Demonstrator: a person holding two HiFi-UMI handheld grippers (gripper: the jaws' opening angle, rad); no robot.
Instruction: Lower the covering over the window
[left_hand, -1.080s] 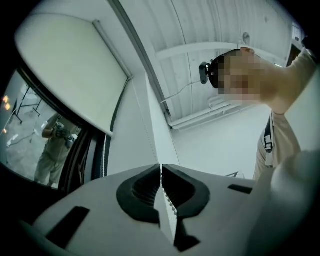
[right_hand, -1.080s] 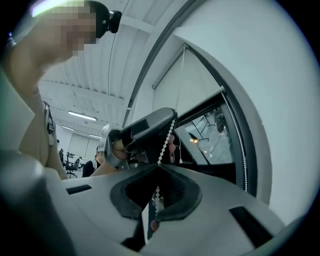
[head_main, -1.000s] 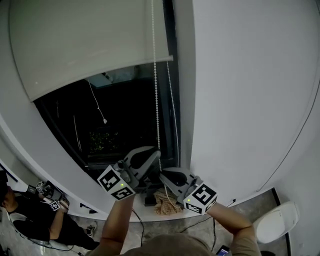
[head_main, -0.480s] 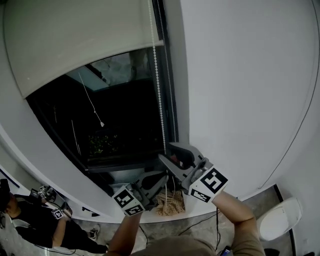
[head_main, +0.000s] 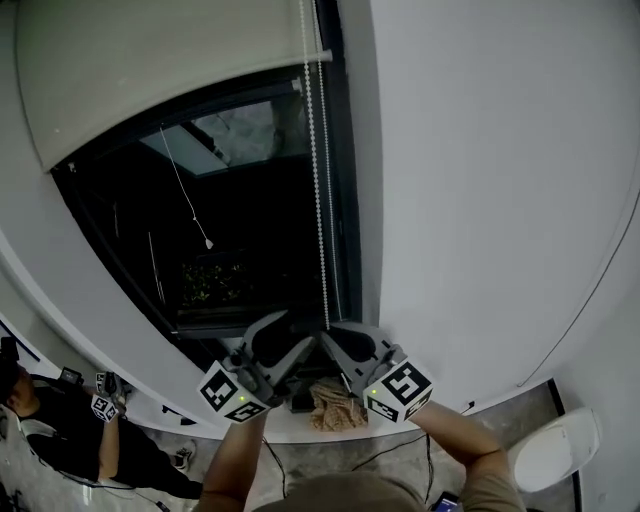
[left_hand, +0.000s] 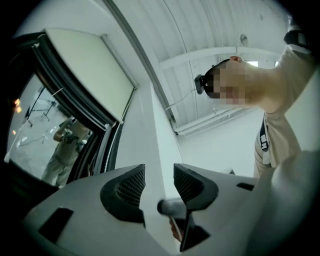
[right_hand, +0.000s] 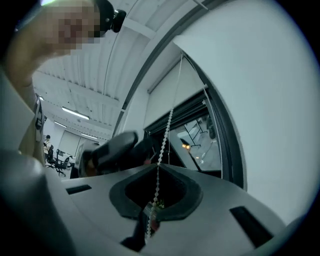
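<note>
A pale roller blind (head_main: 150, 60) covers the top of a dark window (head_main: 250, 230). Its white bead chain (head_main: 318, 200) hangs down the window's right side. At the chain's lower end my right gripper (head_main: 328, 340) is closing, and in the right gripper view its jaws (right_hand: 155, 169) pinch the bead chain (right_hand: 165, 135). My left gripper (head_main: 298, 345) is just left of the chain, its jaws opening. The left gripper view shows those jaws (left_hand: 159, 172) apart with only white wall between them.
A white wall (head_main: 480, 200) runs right of the window frame. A tan bundle (head_main: 335, 405) lies on the sill under the grippers. A thin cord with a small weight (head_main: 207, 243) hangs in the window. A person (head_main: 60, 440) sits at lower left.
The blind's lower edge sits higher in the picture, with more dark glass showing. The right gripper went up the chain, then came down shut on it. The left gripper dipped, rose and opened.
</note>
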